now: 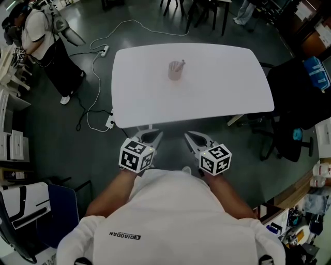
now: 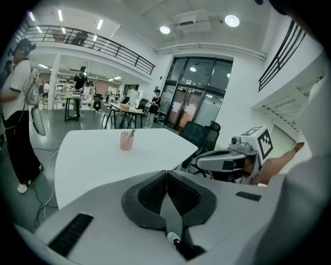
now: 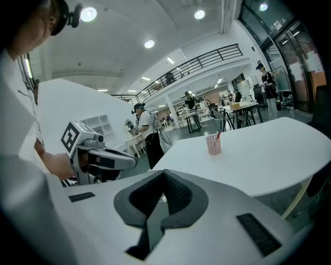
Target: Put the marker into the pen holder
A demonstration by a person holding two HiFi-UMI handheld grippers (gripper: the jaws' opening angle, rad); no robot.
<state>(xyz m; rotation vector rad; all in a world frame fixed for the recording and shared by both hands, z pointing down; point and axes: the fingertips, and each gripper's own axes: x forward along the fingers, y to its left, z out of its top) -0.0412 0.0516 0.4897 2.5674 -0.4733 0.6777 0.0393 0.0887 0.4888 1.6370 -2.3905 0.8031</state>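
A pink mesh pen holder (image 1: 176,71) stands upright near the far middle of the white table (image 1: 217,93). A marker (image 1: 180,64) leans inside it with its top poking out. The left gripper view shows the holder (image 2: 126,140) far ahead, and so does the right gripper view, as the pen holder (image 3: 213,144) with a red-tipped marker (image 3: 217,135). My left gripper (image 1: 156,134) and right gripper (image 1: 189,136) hang side by side off the table's near edge, close to my body. Both are shut with nothing between the pads.
A person (image 1: 41,36) stands on the floor at the far left. A white cable with a power strip (image 1: 104,50) runs along the table's left side. A black office chair (image 1: 295,98) sits at the right, and more chairs (image 1: 201,10) stand behind the table.
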